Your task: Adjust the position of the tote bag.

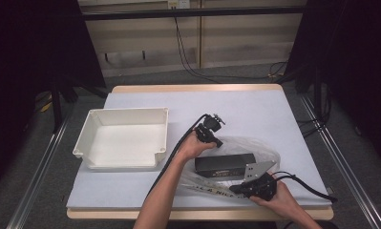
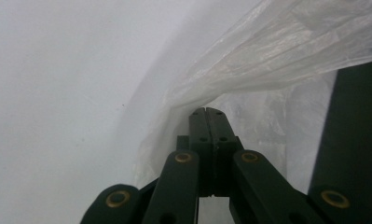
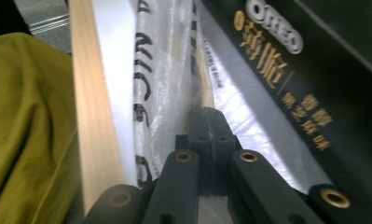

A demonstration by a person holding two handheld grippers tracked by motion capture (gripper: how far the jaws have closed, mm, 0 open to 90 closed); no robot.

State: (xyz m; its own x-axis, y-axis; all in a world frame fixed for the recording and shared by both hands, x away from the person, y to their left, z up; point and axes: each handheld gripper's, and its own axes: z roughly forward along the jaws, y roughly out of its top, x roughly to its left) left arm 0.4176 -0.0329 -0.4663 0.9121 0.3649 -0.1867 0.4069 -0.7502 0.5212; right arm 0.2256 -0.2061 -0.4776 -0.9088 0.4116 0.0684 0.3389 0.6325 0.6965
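Near the bottom edge of the high view, right tongs point(image 1: 238, 190) sit pinched together on the printed lip of the plastic bag point(image 1: 255, 145). Mid-frame, left tongs point(image 1: 218, 142) clamp its far edge. Black box point(image 1: 224, 165) remains inside the bag. White tray point(image 1: 123, 138), upper left on the surface point(image 1: 255, 107), holds nothing; unbagging looks barely begun.

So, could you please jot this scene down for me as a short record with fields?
Surface: table with a pale cover
Tub: white tub, left side, nothing in it
Box: black box inside a clear plastic bag
Left gripper: shut, fingers pinching the far edge of the bag
Right gripper: shut, fingers pinching the bag's near edge, by the printed lettering
Box print: gold and white lettering
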